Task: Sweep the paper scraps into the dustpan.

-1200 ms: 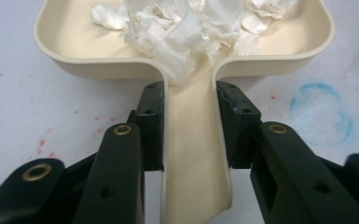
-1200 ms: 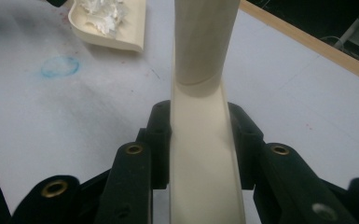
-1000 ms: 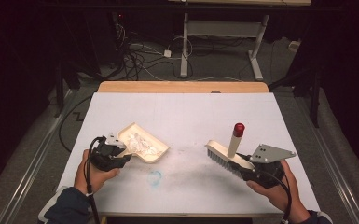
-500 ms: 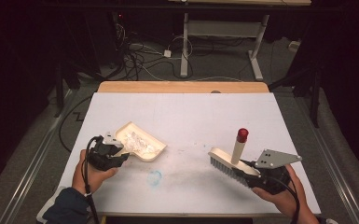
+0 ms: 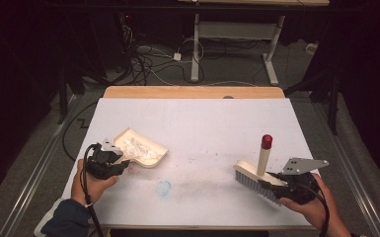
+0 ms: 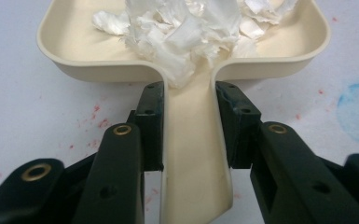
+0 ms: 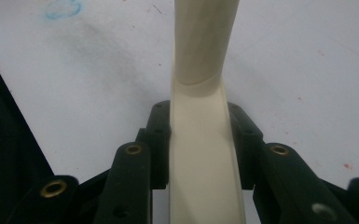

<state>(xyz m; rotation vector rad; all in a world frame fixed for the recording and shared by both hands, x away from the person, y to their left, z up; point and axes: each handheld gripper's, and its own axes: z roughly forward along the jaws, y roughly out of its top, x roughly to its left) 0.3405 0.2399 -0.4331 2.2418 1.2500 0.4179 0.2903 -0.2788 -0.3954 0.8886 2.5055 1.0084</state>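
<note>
Near the table's point(image 5: 197, 113) right edge, the right claw point(image 5: 276, 185) grips the brush point(image 5: 256, 175).

You're keeping the dustpan point(image 5: 140, 148) on the table's point(image 5: 202, 118) left w/ paper scraps point(image 5: 139, 147) lying in it; the brush point(image 5: 257, 174) is sitting well apart at right, w/ a chalk smudge point(image 5: 164, 188) lying btwn them, nearer you.

A white-topped table point(image 5: 192, 123) (wooden far edge) carries a cream dustpan point(image 5: 140, 148) at frame's lower left, beside a blue smudge point(image 5: 164, 188).
</note>
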